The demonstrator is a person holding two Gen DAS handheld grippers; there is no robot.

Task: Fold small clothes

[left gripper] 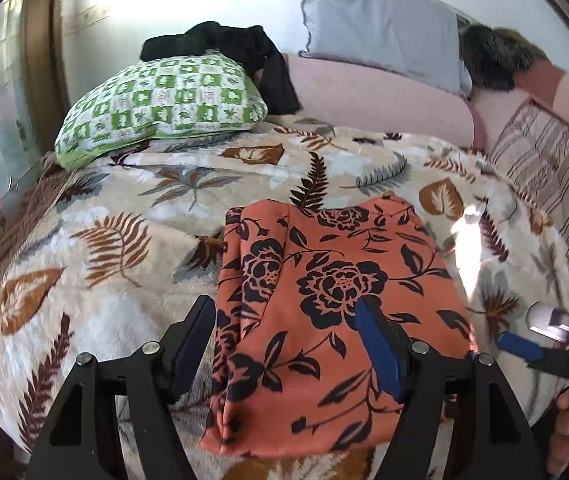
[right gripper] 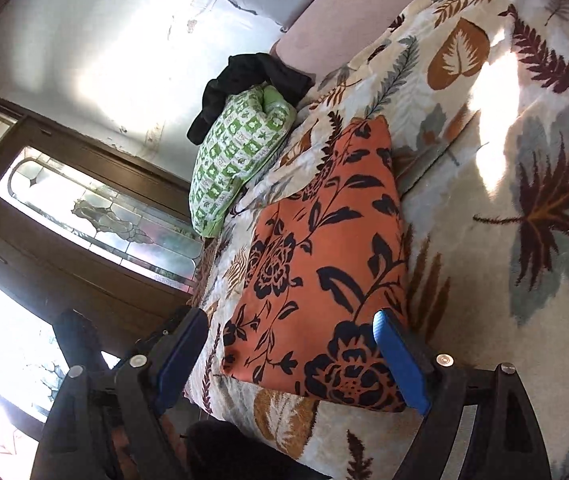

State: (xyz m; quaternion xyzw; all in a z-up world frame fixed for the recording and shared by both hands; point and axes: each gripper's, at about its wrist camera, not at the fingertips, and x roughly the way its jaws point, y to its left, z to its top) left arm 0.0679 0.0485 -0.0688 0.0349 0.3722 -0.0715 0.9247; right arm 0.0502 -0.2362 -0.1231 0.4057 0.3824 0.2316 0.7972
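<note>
Your orange floral garment [left gripper: 324, 304] lies folded near the bed's [left gripper: 96, 320] front edge. Both the left tool [left gripper: 288, 344] and right tool [right gripper: 292, 360] are spread, holding nothing. Pinch matching near corners and fold evenly.

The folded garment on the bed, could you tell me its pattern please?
Orange garment with black flowers, clearest in left wrist view.

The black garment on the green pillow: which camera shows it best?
The left wrist view shows the black garment best: it appears upright, draped over the top of the green checked pillow, one end hanging toward the pink cushion. The right wrist view shows it tilted and more bunched.
</note>
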